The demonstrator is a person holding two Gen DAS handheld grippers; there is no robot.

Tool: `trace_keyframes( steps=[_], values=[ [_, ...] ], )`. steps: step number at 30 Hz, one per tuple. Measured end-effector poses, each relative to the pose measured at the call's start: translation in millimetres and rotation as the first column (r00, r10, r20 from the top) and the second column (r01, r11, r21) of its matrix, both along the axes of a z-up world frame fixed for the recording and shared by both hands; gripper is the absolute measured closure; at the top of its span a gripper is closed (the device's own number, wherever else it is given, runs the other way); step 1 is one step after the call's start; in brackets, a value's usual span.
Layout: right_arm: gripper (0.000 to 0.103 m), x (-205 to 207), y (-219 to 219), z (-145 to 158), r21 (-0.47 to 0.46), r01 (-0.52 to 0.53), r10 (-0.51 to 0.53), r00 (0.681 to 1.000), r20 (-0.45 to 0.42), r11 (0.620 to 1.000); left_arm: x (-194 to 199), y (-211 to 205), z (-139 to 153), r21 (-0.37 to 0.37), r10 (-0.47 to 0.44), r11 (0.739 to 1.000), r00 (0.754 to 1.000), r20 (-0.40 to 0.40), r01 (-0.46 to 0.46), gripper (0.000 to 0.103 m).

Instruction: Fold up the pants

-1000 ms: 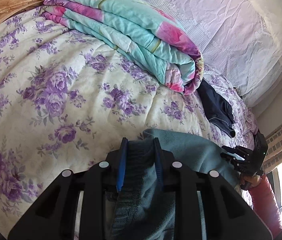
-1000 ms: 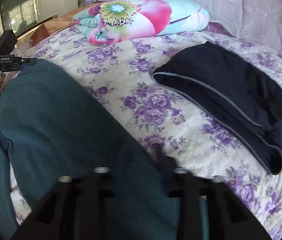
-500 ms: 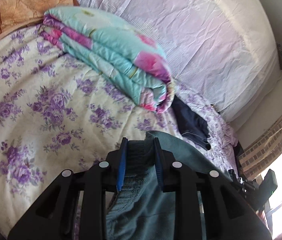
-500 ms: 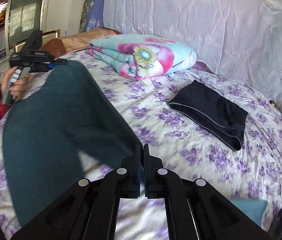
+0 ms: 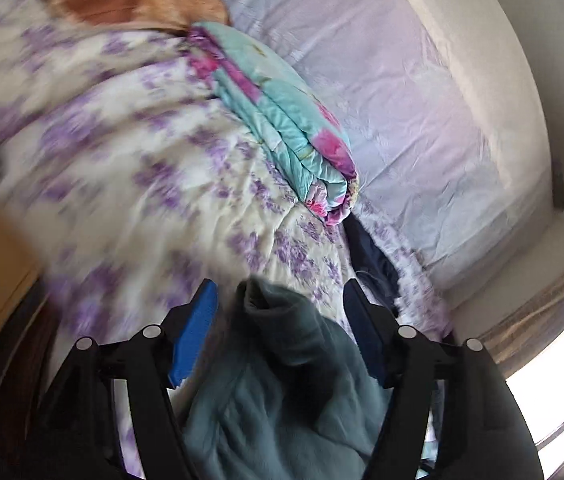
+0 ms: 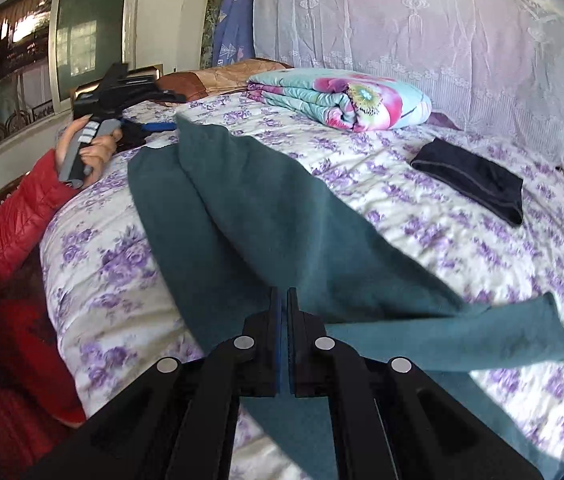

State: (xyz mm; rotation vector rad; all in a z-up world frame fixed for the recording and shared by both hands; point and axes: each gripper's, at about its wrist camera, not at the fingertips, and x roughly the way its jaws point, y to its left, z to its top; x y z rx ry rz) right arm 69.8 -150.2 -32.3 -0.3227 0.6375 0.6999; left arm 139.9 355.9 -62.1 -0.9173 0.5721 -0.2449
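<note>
- Left tool (image 5: 278, 308) spread wide, teal pants (image 6: 250, 216) waistband loose between its pads.
- Right tool (image 6: 283, 320) pinched together, apparently empty; pants beyond.
- Best smoothed flat on bed (image 6: 461, 248) before next fold.

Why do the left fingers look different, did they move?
Yes. The left gripper has opened: its fingers now stand apart from the teal pants they pinched before. It also swung, leaving the folded quilt higher in view.

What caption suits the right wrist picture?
Teal pants laid across a floral bed, right tool shut above them.
</note>
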Motion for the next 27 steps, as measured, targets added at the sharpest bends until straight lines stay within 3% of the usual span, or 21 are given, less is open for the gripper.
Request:
trace_keyframes(
  steps=[2, 6, 12, 16, 19, 21, 22, 24, 27],
  values=[
    [0.100, -5, -4, -3, 0.011, 0.007, -0.007, 1.000, -0.008, 1.000, -16, 2, -5, -0.060, -0.003, 0.998, 1.000, 0.002, 0.003, 0.040],
    [0.100, -9, -9, -5, 0.034, 0.017, -0.016, 1.000, -0.002, 0.999, -25, -20, -1, 0.032, -0.013, 0.999, 0.997, -0.076, 0.015, 0.040],
    [0.100, -7, -13, -5, 0.036, 0.027, -0.027, 1.000, 0.000, 0.999, -5, -34, 2, 0.018, -0.011, 1.000, 0.990, -0.144, 0.014, 0.040],
    [0.099, -3, -15, -8, 0.030, 0.026, -0.026, 1.000, -0.006, 0.999, 12, -51, 0, 0.083, -0.014, 0.996, 0.976, -0.218, 0.033, 0.040],
    [0.097, -4, -16, -8, 0.033, 0.023, -0.023, 1.000, -0.006, 0.999, 13, -52, -6, 0.086, 0.002, 0.996, 0.973, -0.230, 0.019, 0.041],
    [0.081, -5, -15, -9, 0.026, 0.023, -0.023, 1.000, -0.003, 0.999, 9, -49, -10, 0.088, 0.016, 0.996, 0.977, -0.210, 0.003, 0.053],
    [0.062, -6, -15, -10, 0.016, 0.021, -0.021, 1.000, 0.006, 1.000, 8, -48, -12, 0.104, 0.028, 0.995, 0.979, -0.202, -0.007, 0.060],
    [0.057, -12, -11, -10, -0.013, 0.006, -0.006, 0.999, 0.039, 1.000, 5, -43, -20, 0.108, 0.043, 0.994, 0.982, -0.185, -0.024, 0.085],
    [0.057, -17, 0, -10, -0.070, -0.012, 0.017, 0.997, 0.078, 0.997, 3, -30, -27, -0.007, 0.023, 1.000, 0.988, -0.155, -0.025, 0.088]
  ],
)
